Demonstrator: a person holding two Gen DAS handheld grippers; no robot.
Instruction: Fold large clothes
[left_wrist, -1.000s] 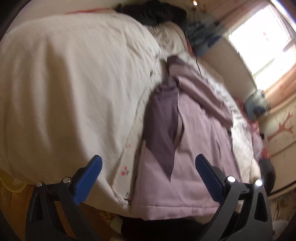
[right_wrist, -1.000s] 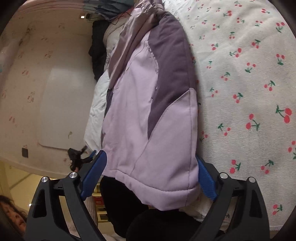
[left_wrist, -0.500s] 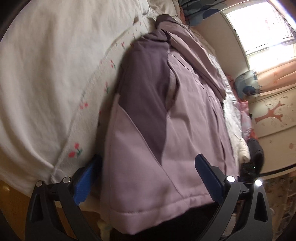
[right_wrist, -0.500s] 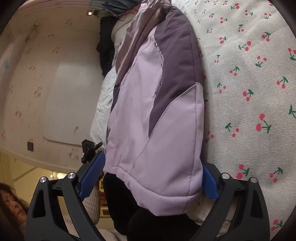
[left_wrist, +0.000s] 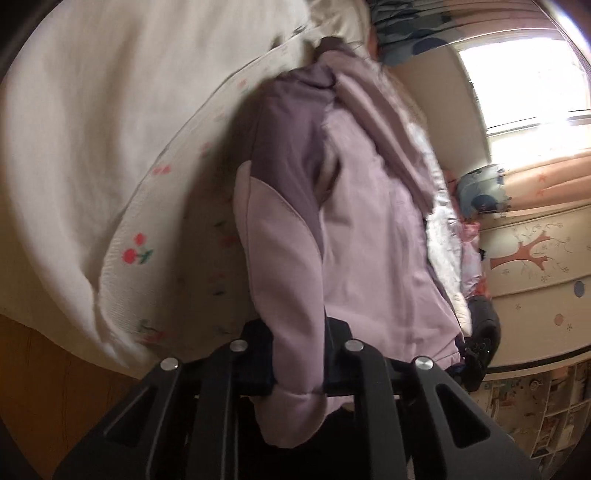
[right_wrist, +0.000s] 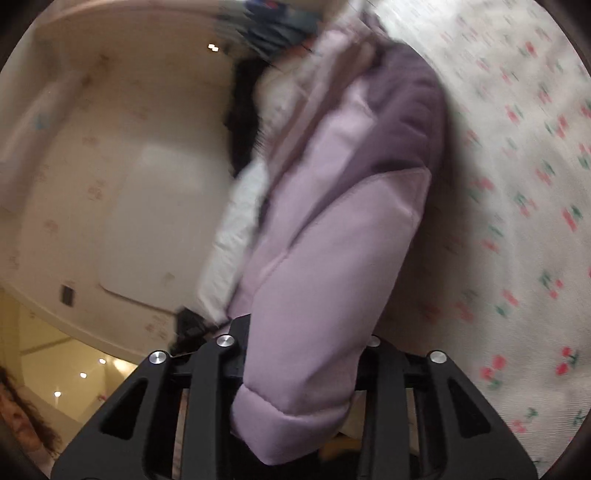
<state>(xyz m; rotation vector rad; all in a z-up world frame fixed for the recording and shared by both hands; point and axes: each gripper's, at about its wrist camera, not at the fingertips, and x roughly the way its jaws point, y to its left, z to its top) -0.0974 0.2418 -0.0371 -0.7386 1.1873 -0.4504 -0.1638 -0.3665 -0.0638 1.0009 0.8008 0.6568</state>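
Note:
A padded lilac jacket (left_wrist: 354, 236) with dark purple panels lies on the bed, its hem towards me. My left gripper (left_wrist: 297, 363) is shut on the jacket's bottom hem at one corner, and the cloth bunches out below the jaws. In the right wrist view the same jacket (right_wrist: 332, 251) fills the middle. My right gripper (right_wrist: 301, 369) is shut on the hem at the other corner. The fingertips of both grippers are hidden by the cloth.
A cherry-print white sheet (right_wrist: 517, 184) covers the bed. A white duvet (left_wrist: 92, 129) lies left of the jacket. A bright window (left_wrist: 524, 81) and a painted cabinet (left_wrist: 535, 266) stand at the right. A cream wall (right_wrist: 92, 166) and dark clothing (right_wrist: 243, 122) show beyond the bed.
Both grippers moved forward onto the jacket's hem and shut on it. They stood open around it before. The view is now blurred by motion.

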